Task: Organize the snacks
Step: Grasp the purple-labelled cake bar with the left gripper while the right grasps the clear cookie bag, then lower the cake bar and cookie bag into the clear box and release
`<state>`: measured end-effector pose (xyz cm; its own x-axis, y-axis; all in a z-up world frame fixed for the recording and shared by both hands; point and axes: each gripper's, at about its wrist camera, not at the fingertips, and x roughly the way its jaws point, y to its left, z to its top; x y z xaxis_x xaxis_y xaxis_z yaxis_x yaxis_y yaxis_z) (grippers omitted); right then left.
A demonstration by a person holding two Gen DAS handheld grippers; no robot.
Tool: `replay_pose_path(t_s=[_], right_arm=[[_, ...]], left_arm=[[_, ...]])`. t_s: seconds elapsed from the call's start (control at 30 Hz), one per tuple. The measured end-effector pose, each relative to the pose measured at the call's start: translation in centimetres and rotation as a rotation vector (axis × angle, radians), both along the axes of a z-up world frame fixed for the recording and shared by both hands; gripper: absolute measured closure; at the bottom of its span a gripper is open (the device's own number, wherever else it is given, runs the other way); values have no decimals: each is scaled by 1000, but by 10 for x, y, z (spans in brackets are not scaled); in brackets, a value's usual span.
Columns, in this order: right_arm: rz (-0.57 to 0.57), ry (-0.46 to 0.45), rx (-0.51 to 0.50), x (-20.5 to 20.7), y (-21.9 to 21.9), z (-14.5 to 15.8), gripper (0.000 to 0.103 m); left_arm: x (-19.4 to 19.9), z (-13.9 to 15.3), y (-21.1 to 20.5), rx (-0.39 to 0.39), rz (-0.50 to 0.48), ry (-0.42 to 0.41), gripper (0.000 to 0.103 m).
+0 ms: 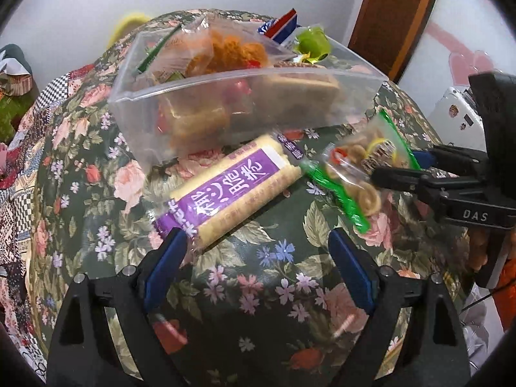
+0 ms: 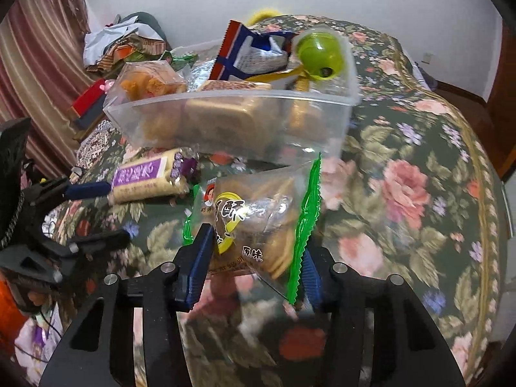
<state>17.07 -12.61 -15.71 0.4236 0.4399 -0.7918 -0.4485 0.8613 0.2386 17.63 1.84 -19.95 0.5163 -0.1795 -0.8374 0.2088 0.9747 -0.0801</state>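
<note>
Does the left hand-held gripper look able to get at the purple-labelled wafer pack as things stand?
Probably yes: the left hand-held gripper is open, the purple-labelled wafer pack lies just ahead on the floral cloth, its near end by one fingertip, nothing between.

Left gripper (image 1: 258, 245) angled steeply down, jaws spread wide, nothing between the blue pads. Right gripper (image 2: 254, 258) also pitched down, jaws narrowed, both pads pressing a packet's sides. Right gripper's fingers reach in beside the left from its right.
</note>
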Motion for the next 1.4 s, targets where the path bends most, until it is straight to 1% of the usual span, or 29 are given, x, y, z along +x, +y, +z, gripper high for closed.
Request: replay_pose_path(t_s=[0.1,0.17,0.23,0.3,0.37,0.4,0.47,0.5,0.57,0.63,0.67,0.7,0.73,0.77,0.8,0.83,0.9,0.97,1.13,1.3,1.4], right_arm=[[-7,7,0,-4,-7,3,56],[-10,7,2,-6,-10,5,56],[-14,6,5,-7,-11,7,56],[-19,9,5,-5,-10,6,54],[-19,22,9,-1,-8,3,48],[-18,29,10,0,-7,1,46],[-16,36,12,2,-3,-3,42],[-15,39,15,4,-1,-5,42],[-17,47,25,8,1,-8,40],[-35,55,50,13,1,-10,40],[-44,56,55,14,1,-10,40],[-56,57,58,16,1,-11,40],[-62,57,65,18,2,-11,44],[-66,54,70,18,2,-11,49],[-68,52,74,18,2,-11,50],[-70,45,77,16,2,-10,53],[-67,27,80,12,2,-6,57],[-64,16,88,9,0,-1,61],[-48,-31,70,-3,-3,11,62],[-41,-91,76,-12,-7,33,62],[-44,-127,90,-13,-9,48,62]], left_arm=[[7,7,5,35,45,-30,13],[20,10,7,29,62,-42,13],[32,8,7,32,57,-46,13],[46,3,2,38,31,-31,13],[55,-5,-3,49,-1,-6,13],[58,-10,-6,47,-11,10,13],[60,-18,-7,16,-25,42,13],[60,-20,-7,17,-23,41,13],[55,-23,-10,49,-19,26,14],[46,-23,-13,64,-6,8,24],[42,-22,-14,68,-5,1,27],[39,-21,-14,72,-3,-5,36],[35,-20,-15,78,0,-11,41],[31,-20,-16,77,1,-12,43],[28,-19,-16,66,-1,-12,48],[26,-18,-16,59,-2,-14,54],[17,-16,-18,61,-2,-20,56],[10,-15,-20,58,2,-24,57],[-9,-3,-12,33,40,-40,57],[-20,24,-5,16,79,-92,57],[-22,41,-1,0,86,-130,57]])
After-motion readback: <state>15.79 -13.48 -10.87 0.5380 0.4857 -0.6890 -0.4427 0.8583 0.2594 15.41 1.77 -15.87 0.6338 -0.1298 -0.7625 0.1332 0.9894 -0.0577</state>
